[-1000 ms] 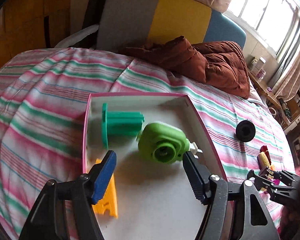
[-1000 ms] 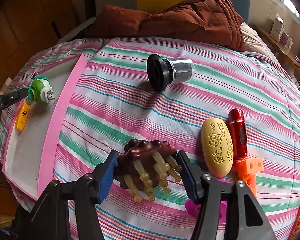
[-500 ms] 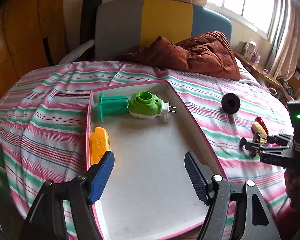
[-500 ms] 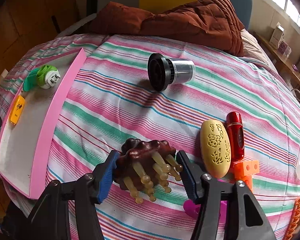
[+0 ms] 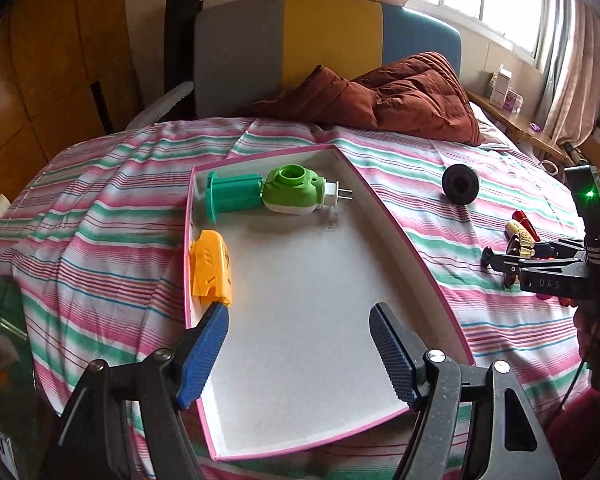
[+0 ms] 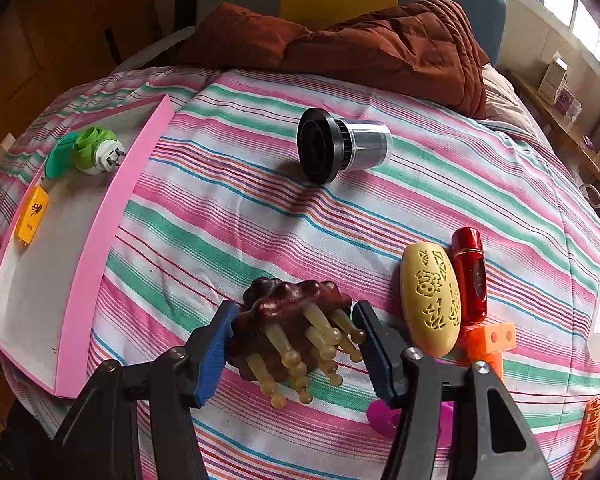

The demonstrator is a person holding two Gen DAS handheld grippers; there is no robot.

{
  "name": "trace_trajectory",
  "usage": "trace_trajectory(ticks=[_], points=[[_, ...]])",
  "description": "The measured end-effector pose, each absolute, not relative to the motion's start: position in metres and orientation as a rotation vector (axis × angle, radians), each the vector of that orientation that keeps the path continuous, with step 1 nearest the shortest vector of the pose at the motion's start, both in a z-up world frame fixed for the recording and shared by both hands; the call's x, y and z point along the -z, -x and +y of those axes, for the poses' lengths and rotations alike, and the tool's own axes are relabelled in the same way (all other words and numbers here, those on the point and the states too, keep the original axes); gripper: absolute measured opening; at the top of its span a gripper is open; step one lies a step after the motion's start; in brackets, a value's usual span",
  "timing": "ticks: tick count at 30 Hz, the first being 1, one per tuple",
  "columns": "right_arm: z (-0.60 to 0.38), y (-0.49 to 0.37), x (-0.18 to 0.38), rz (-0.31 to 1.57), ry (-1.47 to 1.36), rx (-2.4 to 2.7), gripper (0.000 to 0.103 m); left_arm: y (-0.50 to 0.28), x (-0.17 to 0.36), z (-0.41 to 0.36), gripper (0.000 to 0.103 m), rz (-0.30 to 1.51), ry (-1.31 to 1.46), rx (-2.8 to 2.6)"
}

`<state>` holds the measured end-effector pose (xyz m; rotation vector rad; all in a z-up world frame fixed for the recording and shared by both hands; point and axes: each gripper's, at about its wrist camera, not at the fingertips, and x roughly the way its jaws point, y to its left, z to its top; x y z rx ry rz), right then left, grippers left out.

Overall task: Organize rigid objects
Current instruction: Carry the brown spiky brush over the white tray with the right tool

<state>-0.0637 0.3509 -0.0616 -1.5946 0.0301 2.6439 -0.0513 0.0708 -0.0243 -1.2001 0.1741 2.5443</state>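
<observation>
Right gripper clamps one massager; tray holds three items

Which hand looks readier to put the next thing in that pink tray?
Right, probably. The right gripper already clamps the brown massager; the left gripper hangs empty over the tray.

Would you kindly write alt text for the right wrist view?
The right gripper clamps a brown massager with tan prongs above a striped bedspread. A pink-edged tray lies left; a yellow case and red tube lie right.
</observation>
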Motion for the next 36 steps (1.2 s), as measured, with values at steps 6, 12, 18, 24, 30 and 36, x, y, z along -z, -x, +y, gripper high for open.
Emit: trace_trajectory(ticks=[6, 12, 18, 24, 30, 36], points=[[0.349, 0.063, 0.063, 0.018, 1.591, -2.638, 0.06, 0.047, 0.027, 0.065, 0.074, 0.158, 1.211, -2.544], [0.344, 0.062, 0.063, -0.015, 1.574, -2.629, 0.06, 0.044, 0.026, 0.061, 0.074, 0.145, 1.213, -2.542], [0.344, 0.062, 0.055, 0.103, 1.576, -2.616, 0.06, 0.043, 0.025, 0.053, 0.074, 0.127, 1.207, -2.549], [0.309, 0.064, 0.019, 0.13, 1.491, -2.746, 0.06, 0.043, 0.026, 0.043, 0.074, 0.096, 1.212, -2.559], [0.247, 0.084, -0.004, 0.101, 1.511, -2.913, 0.06, 0.044, 0.028, 0.031, 0.074, 0.061, 1.226, -2.57], [0.19, 0.116, 0.011, 0.104, 1.661, -2.959, 0.06, 0.048, 0.033, 0.009, 0.074, 0.007, 1.257, -2.598]])
